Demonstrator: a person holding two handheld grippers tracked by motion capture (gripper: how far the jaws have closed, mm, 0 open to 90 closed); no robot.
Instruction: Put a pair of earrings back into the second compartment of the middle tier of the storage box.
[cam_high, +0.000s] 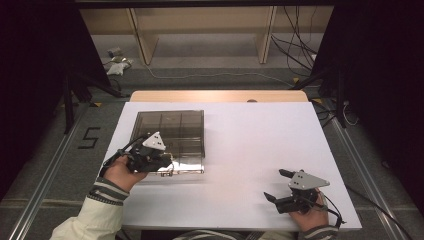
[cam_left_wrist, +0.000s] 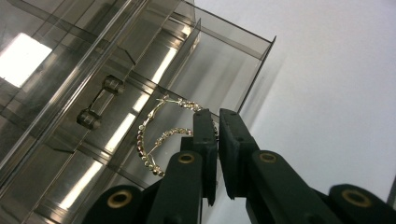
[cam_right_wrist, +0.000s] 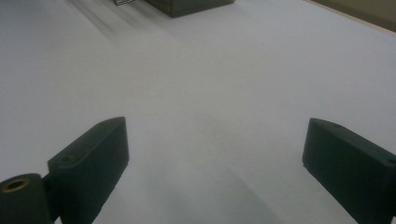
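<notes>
My left gripper (cam_left_wrist: 217, 135) pinches a beaded gold hoop earring (cam_left_wrist: 161, 135) over the smoked clear-plastic compartment box (cam_left_wrist: 140, 56) at centre-left — my right gripper (cam_right_wrist: 215, 154) gapes, released, lower right.

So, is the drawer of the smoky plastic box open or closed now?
Open. In the left gripper view the drawer juts out from the box, its compartments exposed, and the left tongs hold a hoop earring over it.

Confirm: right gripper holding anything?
No. The right gripper has its jaws spread wide over the bare white table, with nothing between them.
</notes>
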